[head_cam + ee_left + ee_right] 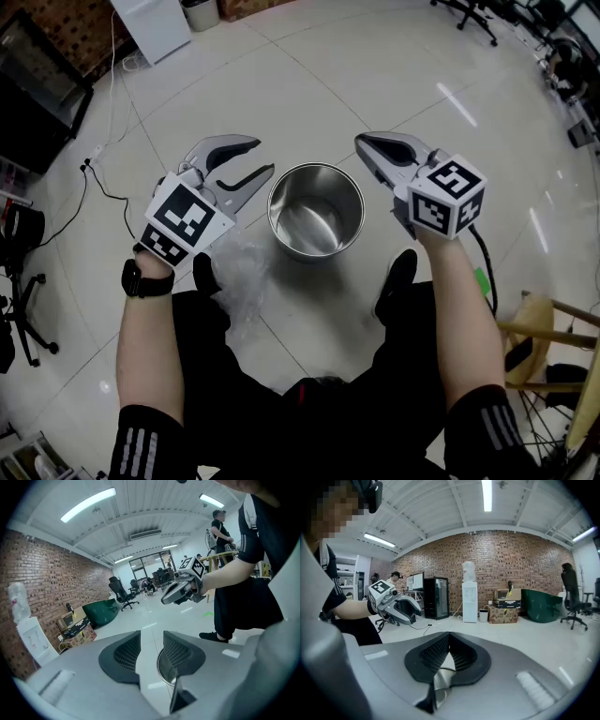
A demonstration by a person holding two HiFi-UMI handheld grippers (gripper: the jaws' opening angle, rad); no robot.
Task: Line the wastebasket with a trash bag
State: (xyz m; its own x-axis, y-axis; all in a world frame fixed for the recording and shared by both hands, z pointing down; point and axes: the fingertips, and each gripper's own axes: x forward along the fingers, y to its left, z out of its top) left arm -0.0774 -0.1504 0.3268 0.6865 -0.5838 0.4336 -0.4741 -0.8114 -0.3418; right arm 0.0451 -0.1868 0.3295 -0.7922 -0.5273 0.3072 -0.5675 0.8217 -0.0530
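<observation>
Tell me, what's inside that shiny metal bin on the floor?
The wastebasket looks empty: only bare, reflective metal shows, with nothing lining it. Its near inner wall is hidden below the rim.

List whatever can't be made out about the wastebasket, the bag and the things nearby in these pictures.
- Trash bag: head view, a clear crumpled patch on the floor; too see-through to find its opening or edges.
- Wastebasket: head view looks steeply in, hiding most of its outer wall; each gripper view shows only a sliver past its jaws.
- Wooden seat: cut off by the head view's right edge; chair or stool, can't tell.
</observation>
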